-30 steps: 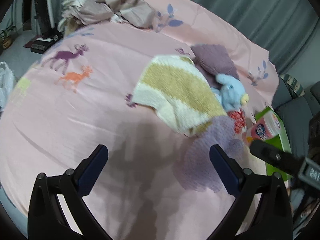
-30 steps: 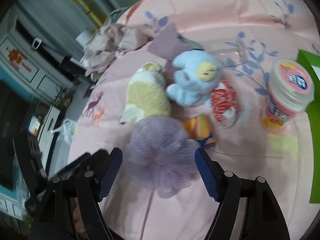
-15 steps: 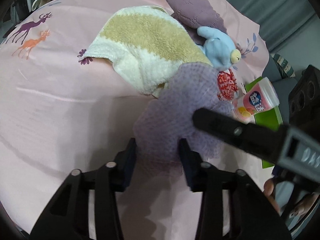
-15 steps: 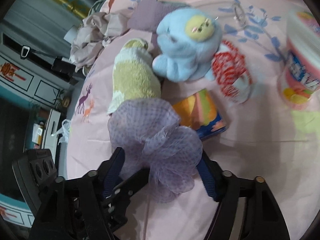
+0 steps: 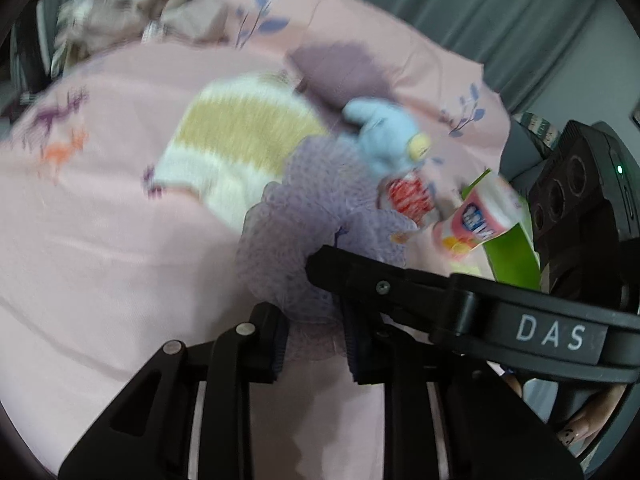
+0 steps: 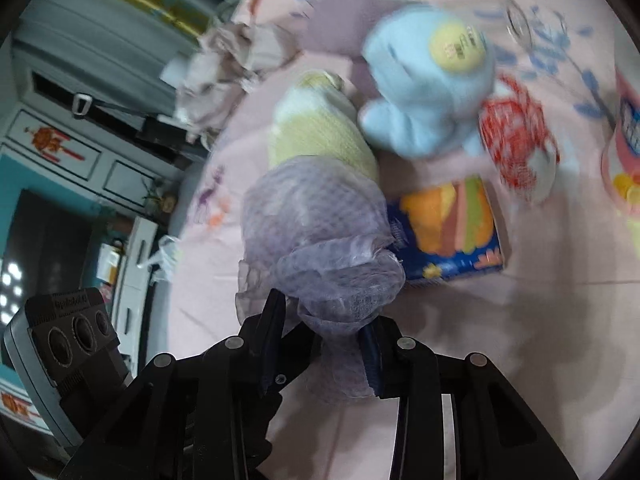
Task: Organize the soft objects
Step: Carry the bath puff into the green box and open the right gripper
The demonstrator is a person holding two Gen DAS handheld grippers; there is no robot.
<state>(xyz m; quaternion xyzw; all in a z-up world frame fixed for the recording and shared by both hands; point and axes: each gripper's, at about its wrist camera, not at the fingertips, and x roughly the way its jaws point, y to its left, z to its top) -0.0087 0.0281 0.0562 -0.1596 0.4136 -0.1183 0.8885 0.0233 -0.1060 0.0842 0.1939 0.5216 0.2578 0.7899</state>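
1. One lilac mesh bath pouf (image 5: 316,236) (image 6: 320,232) sits on the pink printed bedsheet (image 5: 100,248) (image 6: 500,340), just in front of one folded yellow-and-white striped fleece towel (image 5: 236,148) (image 6: 320,128).
2. Both pairs of tongs pinch it at once: the left tongs (image 5: 314,340) are narrowed on its near edge, and the right tongs (image 6: 320,340) are narrowed on its lower ruffles.
3. Behind lie one pale blue plush toy (image 5: 384,140) (image 6: 424,92), one flat mauve knitted cloth (image 5: 340,68), one red-and-white patterned pouch (image 5: 408,196) (image 6: 516,140), one blue snack box with a burger picture (image 6: 452,228) and one pink-lidded tub (image 5: 476,220).
4. The pouf hides the box's left end; the tub is cut off in the right wrist view; motion blur smears the labels.
5. One crumpled beige heap (image 5: 140,16) (image 6: 228,64) lies at the bed's far edge; open sheet lies to the left.
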